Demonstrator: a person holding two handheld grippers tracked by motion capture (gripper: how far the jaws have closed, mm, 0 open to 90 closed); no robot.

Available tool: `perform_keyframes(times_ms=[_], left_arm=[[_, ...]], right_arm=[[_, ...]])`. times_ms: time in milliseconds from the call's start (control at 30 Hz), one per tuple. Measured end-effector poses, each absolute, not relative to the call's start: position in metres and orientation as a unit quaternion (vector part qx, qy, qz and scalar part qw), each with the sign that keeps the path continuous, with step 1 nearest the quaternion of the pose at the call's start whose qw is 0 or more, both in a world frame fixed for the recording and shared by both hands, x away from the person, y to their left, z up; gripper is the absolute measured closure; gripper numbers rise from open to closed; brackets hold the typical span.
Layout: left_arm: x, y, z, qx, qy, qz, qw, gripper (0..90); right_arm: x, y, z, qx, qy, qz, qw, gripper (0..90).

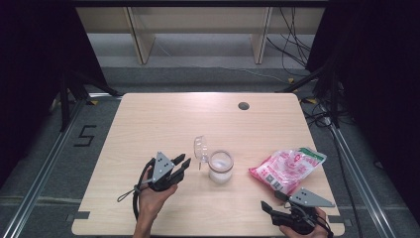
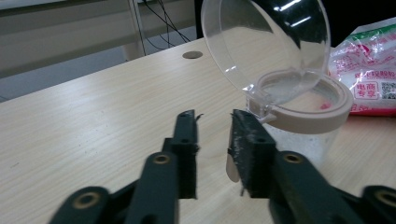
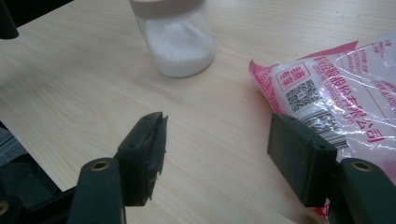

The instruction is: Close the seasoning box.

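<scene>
Jar [image 1: 220,167] standing lid-up [image 2: 264,42]; my left tool [image 1: 179,163] hovering beside it, released. Right tool [image 1: 270,207] gaping, empty, nearing the bag [image 1: 287,168]. Next: gripping the bag's edge squarely.

Even overhead light brightens the table [image 1: 148,124], glare streaks the clear lid [image 2: 280,28], near fingers [image 2: 187,154] blur.

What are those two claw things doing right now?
Left gripper: open, empty, beside the jar.
Right gripper: open wide, empty, next to the bag.
</scene>
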State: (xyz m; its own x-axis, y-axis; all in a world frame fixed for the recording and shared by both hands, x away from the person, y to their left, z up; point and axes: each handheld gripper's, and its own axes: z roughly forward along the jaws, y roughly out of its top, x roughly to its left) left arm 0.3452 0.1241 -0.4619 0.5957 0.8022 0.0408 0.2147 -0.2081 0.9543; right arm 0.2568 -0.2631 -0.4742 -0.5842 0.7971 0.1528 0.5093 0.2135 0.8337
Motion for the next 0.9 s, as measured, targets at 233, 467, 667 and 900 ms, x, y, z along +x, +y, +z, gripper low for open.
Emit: perform_keyframes(times_ms=[233,467,667,900], left_arm=[[0.352,0.122,-0.459,0.722,0.352,0.268,0.532,86.3],[0.353,0.120,-0.454,0.720,0.349,0.261,0.540,86.7],[0.355,0.118,-0.449,0.727,0.338,0.266,0.535,88.2],[0.353,0.112,-0.446,0.732,0.325,0.266,0.536,88.9]], right_arm=[[0.254,-0.262,-0.475,0.437,0.760,0.458,0.149,37.3],[0.255,-0.264,-0.477,0.424,0.761,0.465,0.158,37.3],[0.252,-0.260,-0.477,0.443,0.755,0.466,0.132,37.3],[0.252,-0.259,-0.476,0.441,0.758,0.462,0.133,37.2]])
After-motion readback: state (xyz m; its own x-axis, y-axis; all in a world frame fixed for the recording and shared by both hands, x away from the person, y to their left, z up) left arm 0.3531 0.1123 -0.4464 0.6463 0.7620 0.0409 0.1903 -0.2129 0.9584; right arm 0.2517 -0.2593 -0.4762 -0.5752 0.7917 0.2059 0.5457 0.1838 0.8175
